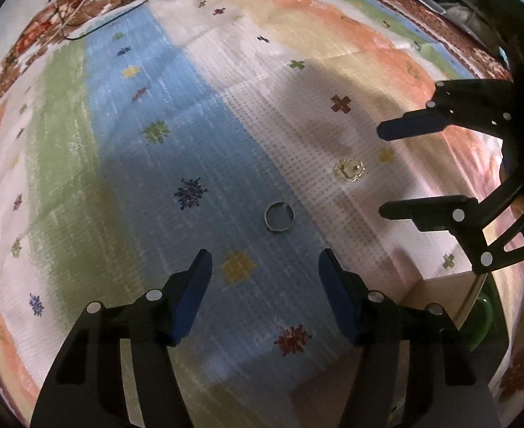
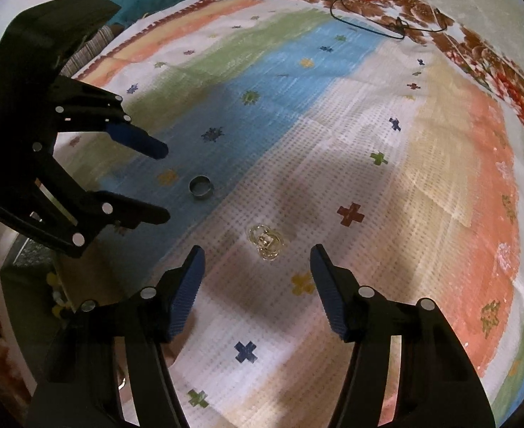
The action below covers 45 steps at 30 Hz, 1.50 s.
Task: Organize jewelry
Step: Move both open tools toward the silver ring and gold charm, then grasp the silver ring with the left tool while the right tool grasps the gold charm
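Observation:
A plain silver band ring (image 1: 279, 217) lies flat on the blue stripe of the cloth, just ahead of my open, empty left gripper (image 1: 265, 262). It also shows in the right wrist view (image 2: 201, 187). A small gold ornate ring or brooch (image 1: 349, 171) lies on the white stripe, to the right of the band. In the right wrist view it (image 2: 266, 243) sits just ahead of my open, empty right gripper (image 2: 256, 258). The right gripper (image 1: 381, 170) appears at the right of the left wrist view, the left gripper (image 2: 165, 183) at the left of the right wrist view.
The striped cloth with cross motifs (image 1: 197, 135) covers a bed with a floral sheet (image 2: 493, 71). A black cable (image 2: 386, 25) lies at the far edge. A cardboard box (image 1: 440, 296) with a green object (image 1: 481, 317) stands near the front edge, by the right gripper.

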Motion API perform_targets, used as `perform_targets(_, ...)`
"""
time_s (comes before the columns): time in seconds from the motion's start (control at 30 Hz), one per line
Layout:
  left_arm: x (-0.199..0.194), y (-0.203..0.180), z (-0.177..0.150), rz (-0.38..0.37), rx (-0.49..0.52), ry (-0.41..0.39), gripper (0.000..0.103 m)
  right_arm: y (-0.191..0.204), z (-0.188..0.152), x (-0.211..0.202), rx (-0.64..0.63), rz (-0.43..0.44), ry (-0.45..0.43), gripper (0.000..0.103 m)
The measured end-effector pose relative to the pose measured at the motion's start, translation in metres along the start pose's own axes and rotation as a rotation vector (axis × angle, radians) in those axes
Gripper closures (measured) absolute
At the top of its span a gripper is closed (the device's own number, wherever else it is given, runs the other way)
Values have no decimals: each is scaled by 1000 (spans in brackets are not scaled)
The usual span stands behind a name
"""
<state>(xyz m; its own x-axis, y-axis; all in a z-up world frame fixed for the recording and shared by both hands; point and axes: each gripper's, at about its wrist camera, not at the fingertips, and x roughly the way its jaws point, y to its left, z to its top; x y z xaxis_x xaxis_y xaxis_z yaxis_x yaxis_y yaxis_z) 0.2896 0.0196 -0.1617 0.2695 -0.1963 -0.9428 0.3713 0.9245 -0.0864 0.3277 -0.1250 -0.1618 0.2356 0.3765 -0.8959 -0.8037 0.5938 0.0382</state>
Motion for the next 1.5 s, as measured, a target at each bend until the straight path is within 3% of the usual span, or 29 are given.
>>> perform_targets(0.37,14,0,12,18,47,-9,42,-2,3,17,-11,2,15,45)
perform_targets(0.57,16,0,17,24,61,-28,44,-1,4,20,-26,-6,10,55)
perform_targets(0.93,18,-12,20,48,120,-53,70,0,3,22,-49,-15,3,81)
perform_targets(1.07,18,-11,20,47,107,-50,85,0,2,22,-43,-12,0,84)
perform_targets(1.5,4,-7,10,84,54,-60,85,5,0,10,-41,-23,-28,87)
